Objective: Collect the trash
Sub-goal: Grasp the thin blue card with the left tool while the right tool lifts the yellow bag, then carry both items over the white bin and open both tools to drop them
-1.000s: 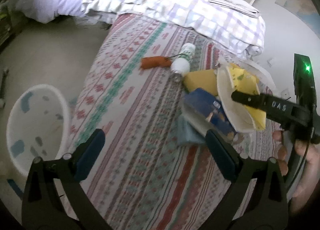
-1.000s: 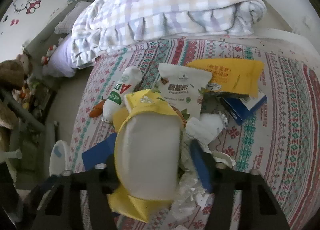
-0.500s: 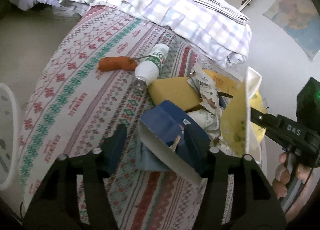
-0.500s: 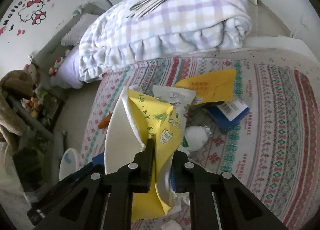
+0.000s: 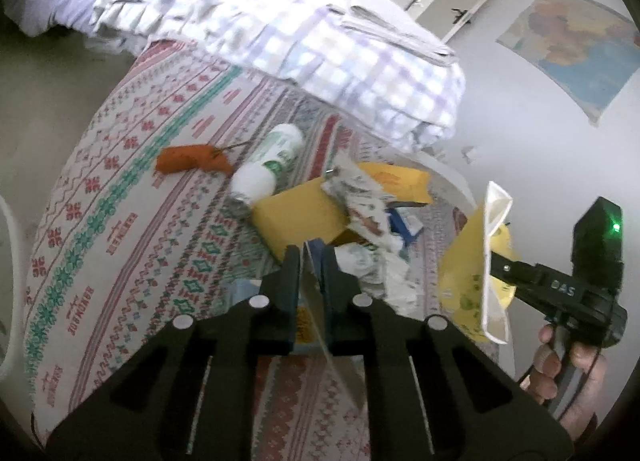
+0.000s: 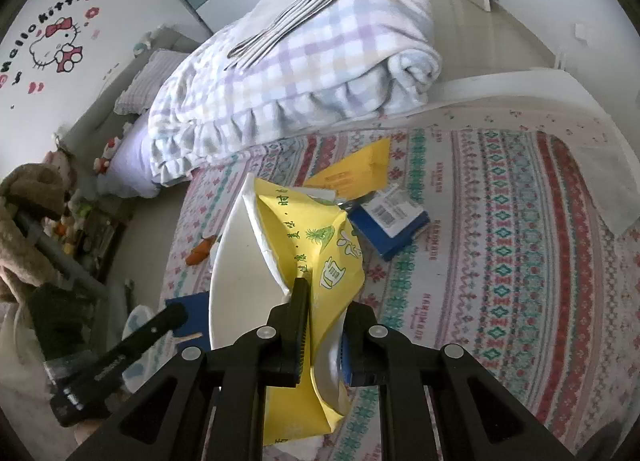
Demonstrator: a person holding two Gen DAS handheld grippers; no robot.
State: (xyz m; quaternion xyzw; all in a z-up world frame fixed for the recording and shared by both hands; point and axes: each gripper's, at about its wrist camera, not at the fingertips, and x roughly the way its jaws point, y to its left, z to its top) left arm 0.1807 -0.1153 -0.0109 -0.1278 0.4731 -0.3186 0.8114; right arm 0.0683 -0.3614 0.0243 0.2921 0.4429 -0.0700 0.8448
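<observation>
Trash lies in a heap on the patterned bedspread (image 5: 132, 245). My left gripper (image 5: 310, 257) is shut on a flattened blue carton (image 5: 316, 301), seen edge-on between its fingers. My right gripper (image 6: 324, 301) is shut on a yellow wrapper (image 6: 320, 245) with a white plastic tray (image 6: 236, 269) and holds them above the bed; they also show in the left wrist view (image 5: 486, 261). A white bottle (image 5: 270, 167), an orange wrapper (image 5: 192, 159), a yellow envelope (image 5: 300, 221) and crumpled packets (image 5: 360, 209) lie on the bed.
A folded checked blanket (image 6: 304, 61) with newspapers (image 6: 292, 13) on top lies at the head of the bed. A blue box (image 6: 390, 221) lies on the spread. A white bin (image 5: 6, 281) stands on the floor at the left. Shelves with toys (image 6: 60, 221) are nearby.
My left gripper has closed on the blue carton and flattened it. My right gripper has lifted the yellow wrapper and white tray higher off the heap.
</observation>
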